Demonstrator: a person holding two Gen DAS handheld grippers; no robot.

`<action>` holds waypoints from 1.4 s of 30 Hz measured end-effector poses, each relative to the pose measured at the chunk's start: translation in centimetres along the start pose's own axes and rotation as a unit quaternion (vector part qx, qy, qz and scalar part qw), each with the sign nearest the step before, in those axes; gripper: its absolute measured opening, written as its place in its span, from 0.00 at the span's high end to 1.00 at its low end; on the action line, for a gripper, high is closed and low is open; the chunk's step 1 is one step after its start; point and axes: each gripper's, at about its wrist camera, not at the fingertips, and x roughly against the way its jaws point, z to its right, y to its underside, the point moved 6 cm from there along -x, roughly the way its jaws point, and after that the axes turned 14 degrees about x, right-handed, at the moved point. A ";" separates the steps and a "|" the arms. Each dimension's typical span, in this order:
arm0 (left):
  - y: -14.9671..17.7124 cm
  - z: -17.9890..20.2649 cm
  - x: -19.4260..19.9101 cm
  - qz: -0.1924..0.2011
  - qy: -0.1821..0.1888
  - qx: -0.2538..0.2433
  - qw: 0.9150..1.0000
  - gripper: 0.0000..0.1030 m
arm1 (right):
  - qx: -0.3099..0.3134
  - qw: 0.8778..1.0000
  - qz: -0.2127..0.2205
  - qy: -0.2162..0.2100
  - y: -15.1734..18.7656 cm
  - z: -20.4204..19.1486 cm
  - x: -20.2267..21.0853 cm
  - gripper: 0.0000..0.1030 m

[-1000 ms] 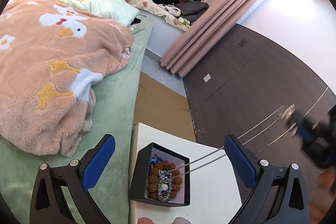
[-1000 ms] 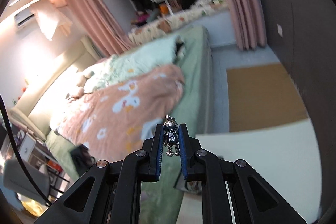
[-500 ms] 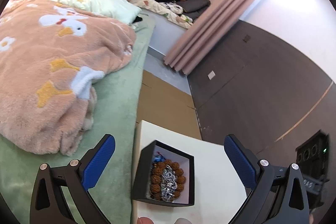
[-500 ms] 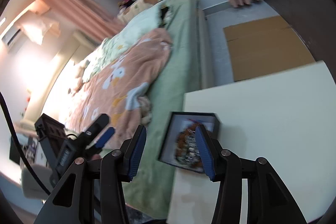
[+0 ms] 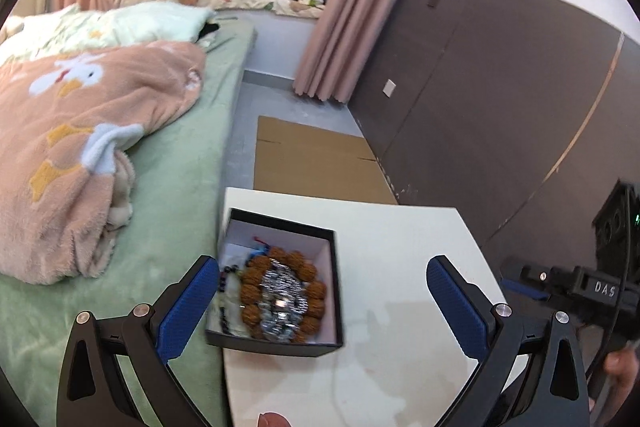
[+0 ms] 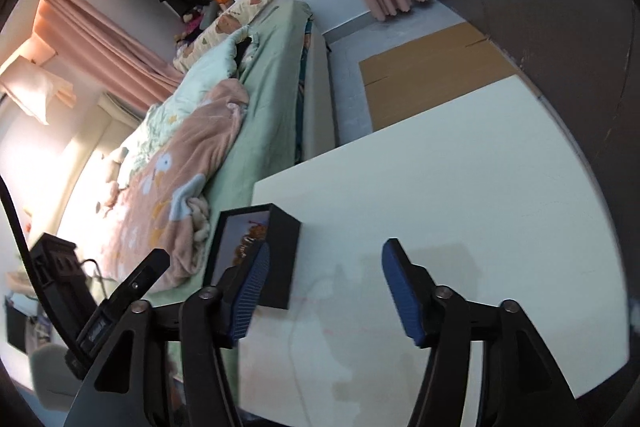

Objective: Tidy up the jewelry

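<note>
On the white table (image 5: 400,267), near its edge beside the bed (image 5: 176,187), an open black box (image 5: 276,283) is seen with a pale lining. Inside it a ring of brown beads (image 5: 280,297) is laid, and a silver chain (image 5: 282,291) is heaped in the middle of that ring, touching the beads; small dark and blue pieces are glimpsed at the box's bedside wall but cannot be made out clearly. The left gripper (image 5: 320,301) is held wide apart above the box, nothing being gripped between its blue pads (image 5: 186,305), with one finger seen over the box's bedside edge and the other over bare table. The right gripper (image 6: 326,291) is likewise spread wide and empty in the right wrist view, its fingers hanging over the table just beside the box (image 6: 256,255), whose outer black wall is faced from this side. A peach blanket (image 5: 80,131) printed with ducks is bunched on the green sheet, and a flattened cardboard sheet (image 5: 316,163) is laid on the floor beyond the table. Pink curtains (image 5: 360,7) are hung against the dark panelled wall (image 5: 500,99).
</note>
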 end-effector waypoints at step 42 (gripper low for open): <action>1.5 3.7 2.5 0.102 -0.047 -0.028 0.993 0.00 | 0.121 0.991 0.011 0.061 1.2 0.2 4.1 0.00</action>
